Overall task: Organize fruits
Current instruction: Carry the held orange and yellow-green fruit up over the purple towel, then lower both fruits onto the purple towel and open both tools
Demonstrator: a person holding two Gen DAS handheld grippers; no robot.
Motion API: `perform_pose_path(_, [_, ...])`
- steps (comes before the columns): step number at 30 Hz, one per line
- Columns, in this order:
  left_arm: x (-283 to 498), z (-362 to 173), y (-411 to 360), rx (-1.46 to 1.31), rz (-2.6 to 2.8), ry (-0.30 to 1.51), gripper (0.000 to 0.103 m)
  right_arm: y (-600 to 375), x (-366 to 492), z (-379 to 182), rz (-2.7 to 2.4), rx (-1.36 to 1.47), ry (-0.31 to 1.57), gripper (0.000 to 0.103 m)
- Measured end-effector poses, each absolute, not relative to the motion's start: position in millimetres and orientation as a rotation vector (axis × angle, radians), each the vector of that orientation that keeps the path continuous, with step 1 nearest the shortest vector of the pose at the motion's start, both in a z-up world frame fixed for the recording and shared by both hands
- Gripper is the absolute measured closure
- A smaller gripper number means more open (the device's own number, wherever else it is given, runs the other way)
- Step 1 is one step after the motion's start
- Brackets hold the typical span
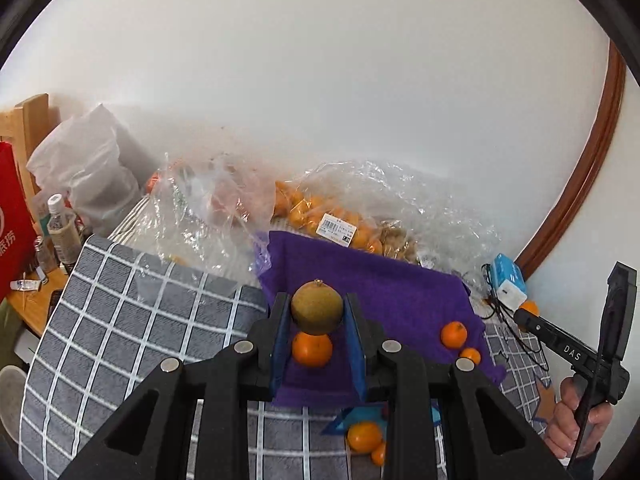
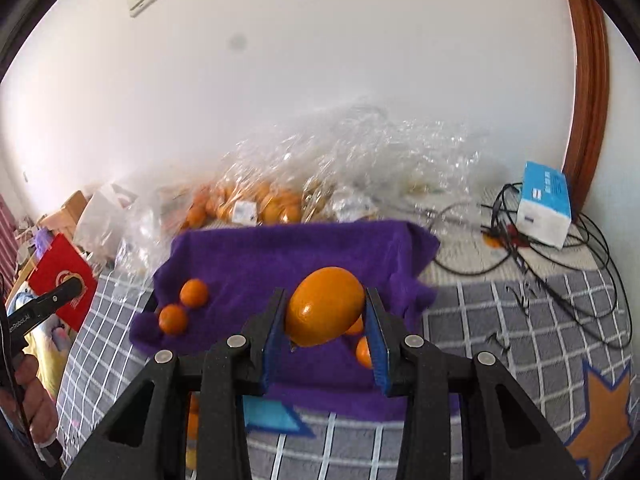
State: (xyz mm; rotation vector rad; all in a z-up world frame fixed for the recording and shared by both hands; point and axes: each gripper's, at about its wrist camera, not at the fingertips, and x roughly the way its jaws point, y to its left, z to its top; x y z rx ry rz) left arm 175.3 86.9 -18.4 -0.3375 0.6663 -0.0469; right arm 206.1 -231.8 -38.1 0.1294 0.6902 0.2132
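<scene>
L gripper (image 1: 317, 316) clamped on a brownish-green fruit (image 1: 317, 306), jaws nearly closed, fruit held above purple cloth (image 1: 384, 284). R gripper (image 2: 326, 316) clamped on a big orange (image 2: 325, 306), jaws a bit wider, also above the cloth. On the cloth: small oranges (image 2: 193, 293), two near its left edge in R view, others partly hidden behind the held orange. Behind the cloth: clear bags of oranges (image 1: 320, 216). Right of the cloth: blue box (image 2: 544, 204) & black cables. Cloth lies on a grey checked blanket (image 1: 132, 316)
</scene>
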Motion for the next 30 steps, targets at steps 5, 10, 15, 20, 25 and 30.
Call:
perform_pose_path(5, [207, -29, 90, -0.351, -0.061, 0.690, 0.078, -232, 243, -48, 0.203, 0.125, 0.716, 0.065])
perform_pose_path(10, [235, -41, 89, -0.354, -0.058, 0.715, 0.078, -231, 285, -75, 0.207, 0.144, 0.786, 0.065])
perform_pose_path(15, [259, -59, 84, -0.359, -0.070, 0.767, 0.078, -225, 315, -105, 0.212, 0.141, 0.871, 0.065])
perform_pose_path(20, [277, -74, 72, -0.334, -0.062, 0.804, 0.078, -222, 330, -127, 0.192, 0.124, 0.938, 0.065])
perform_pose_path(25, [292, -89, 67, -0.337, -0.051, 0.855, 0.078, -221, 336, -136, 0.192, 0.128, 0.977, 0.065])
perform_pose_path(30, [303, -99, 64, -0.310, 0.014, 0.900, 0.078, -217, 338, -138, 0.190, 0.109, 0.979, 0.065])
